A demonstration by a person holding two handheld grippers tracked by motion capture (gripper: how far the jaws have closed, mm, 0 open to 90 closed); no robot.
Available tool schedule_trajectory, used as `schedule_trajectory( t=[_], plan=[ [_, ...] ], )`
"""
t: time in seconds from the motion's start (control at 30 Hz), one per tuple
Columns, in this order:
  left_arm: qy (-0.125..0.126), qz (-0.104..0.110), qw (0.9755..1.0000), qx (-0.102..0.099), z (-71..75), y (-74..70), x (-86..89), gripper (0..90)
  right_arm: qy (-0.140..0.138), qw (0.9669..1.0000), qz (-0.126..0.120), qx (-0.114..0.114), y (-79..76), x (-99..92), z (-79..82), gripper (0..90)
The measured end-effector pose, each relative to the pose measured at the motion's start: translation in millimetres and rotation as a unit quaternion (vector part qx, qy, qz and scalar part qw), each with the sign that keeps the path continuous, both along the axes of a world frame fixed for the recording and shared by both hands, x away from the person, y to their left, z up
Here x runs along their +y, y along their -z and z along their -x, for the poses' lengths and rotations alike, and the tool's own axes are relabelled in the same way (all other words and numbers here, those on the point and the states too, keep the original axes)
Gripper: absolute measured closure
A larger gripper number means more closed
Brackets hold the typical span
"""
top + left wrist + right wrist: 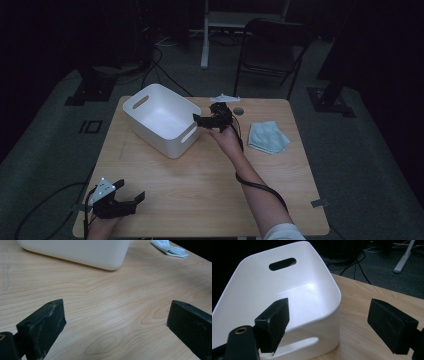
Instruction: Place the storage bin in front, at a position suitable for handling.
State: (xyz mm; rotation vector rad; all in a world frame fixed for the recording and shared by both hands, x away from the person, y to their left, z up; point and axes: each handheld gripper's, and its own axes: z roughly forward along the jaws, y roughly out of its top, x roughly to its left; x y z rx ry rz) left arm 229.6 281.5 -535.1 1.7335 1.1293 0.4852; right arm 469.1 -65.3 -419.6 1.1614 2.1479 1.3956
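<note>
The white bin (161,119) sits just left of the right claw (206,120), whose wide-apart jaws straddle its near rim, holding nothing. Bare tabletop (200,185) spreads around. The left claw (131,200) gapes, far away by the front edge.

– Where's your bin (161,119)?
– On the desk (200,185), far left; the cloth (268,136) lies to its right.
– And your claws?
– Right claw (204,121) just beside the bin's near end, left claw (131,196) at the near left corner.
</note>
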Motion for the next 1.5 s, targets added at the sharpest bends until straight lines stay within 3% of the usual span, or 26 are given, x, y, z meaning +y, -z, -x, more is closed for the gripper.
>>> schedule_trajectory(
  t=[0.13, 0.33, 0.43, 0.6, 0.73, 0.93, 1.0, 1.07, 1.13, 1.5],
  plan=[
    [-0.003, 0.000, 1.0000, -0.002, 0.3, -0.3, 0.7, 2.1, -0.006, 1.0000, 0.000, 0.006, 2.6, 7.0, -10.6, 21.9],
    [-0.003, 0.001, 1.0000, -0.001, 0.3, -0.2, 1.1, 2.1, 0.000, 0.9995, 0.030, 0.007, 9.3, 14.8, -24.2, 37.7],
    [-0.002, 0.000, 1.0000, -0.002, 0.4, -0.3, 1.2, 2.1, -0.005, 0.9992, 0.034, 0.018, 12.9, 17.5, -30.5, 43.4],
    [0.000, 0.002, 1.0000, -0.001, 0.1, 0.2, 1.1, 2.1, -0.005, 0.9982, 0.056, 0.019, 15.9, 23.6, -37.1, 55.0],
    [0.000, 0.005, 1.0000, 0.000, 0.3, -0.2, 1.8, 2.1, -0.001, 0.9981, 0.050, 0.035, 17.8, 25.1, -43.9, 64.7],
    [0.001, 0.005, 1.0000, 0.000, 0.2, -0.2, 2.0, 2.1, 0.004, 0.9966, 0.077, 0.030, 19.3, 33.9, -47.0, 77.2],
    [0.000, 0.005, 1.0000, 0.000, 0.2, -0.1, 1.7, 2.1, 0.009, 0.9965, 0.075, 0.035, 18.8, 34.1, -48.8, 81.0],
    [0.001, 0.007, 1.0000, -0.001, 0.3, -0.3, 1.8, 2.1, 0.013, 0.9964, 0.071, 0.045, 17.5, 33.6, -50.9, 82.6],
    [0.001, 0.007, 1.0000, 0.000, 0.3, -0.3, 1.8, 2.1, 0.013, 0.9949, 0.092, 0.038, 16.0, 36.5, -50.2, 82.9],
    [0.002, 0.006, 1.0000, 0.001, 0.3, 0.1, 0.2, 2.1, 0.009, 0.9948, 0.093, 0.041, 15.8, 29.8, -44.0, 83.1]
  ],
)
